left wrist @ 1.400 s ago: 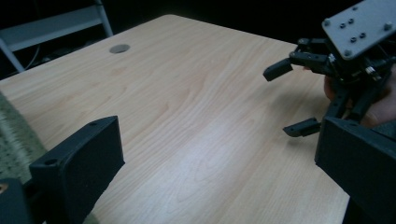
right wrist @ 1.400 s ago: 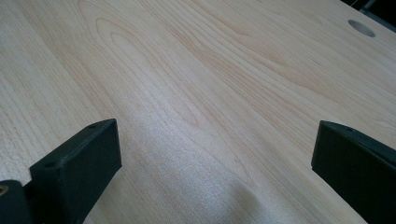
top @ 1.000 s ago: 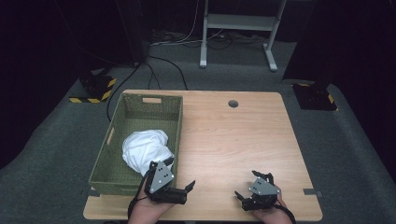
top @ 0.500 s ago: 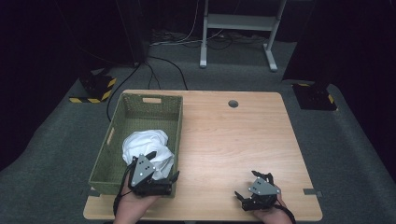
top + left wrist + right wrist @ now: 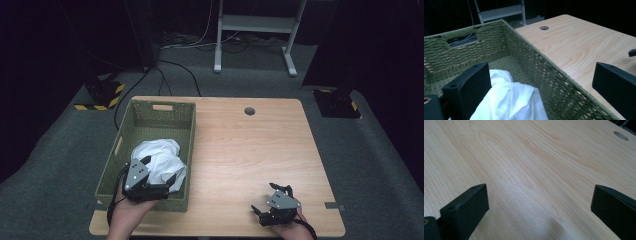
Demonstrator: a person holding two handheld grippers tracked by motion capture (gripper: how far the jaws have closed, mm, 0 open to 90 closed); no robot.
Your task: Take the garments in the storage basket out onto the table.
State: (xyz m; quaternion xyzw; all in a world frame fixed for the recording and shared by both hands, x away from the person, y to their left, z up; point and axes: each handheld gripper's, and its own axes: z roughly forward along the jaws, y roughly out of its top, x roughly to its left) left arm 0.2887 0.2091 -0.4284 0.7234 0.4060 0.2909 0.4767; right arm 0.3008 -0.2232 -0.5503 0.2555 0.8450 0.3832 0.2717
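A crumpled white cloth lies in the green woven basket at the desk's near left corner. The left gripper, jaws apart, hovers over it; one jaw sits beside the cloth, the other outside the basket's right wall.

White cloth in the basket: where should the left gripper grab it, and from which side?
Probably the raised fold at the top of the cloth, from above: the basket walls block any sideways approach. The left gripper is open, with one jaw outside the basket's right wall, so shift it left first.
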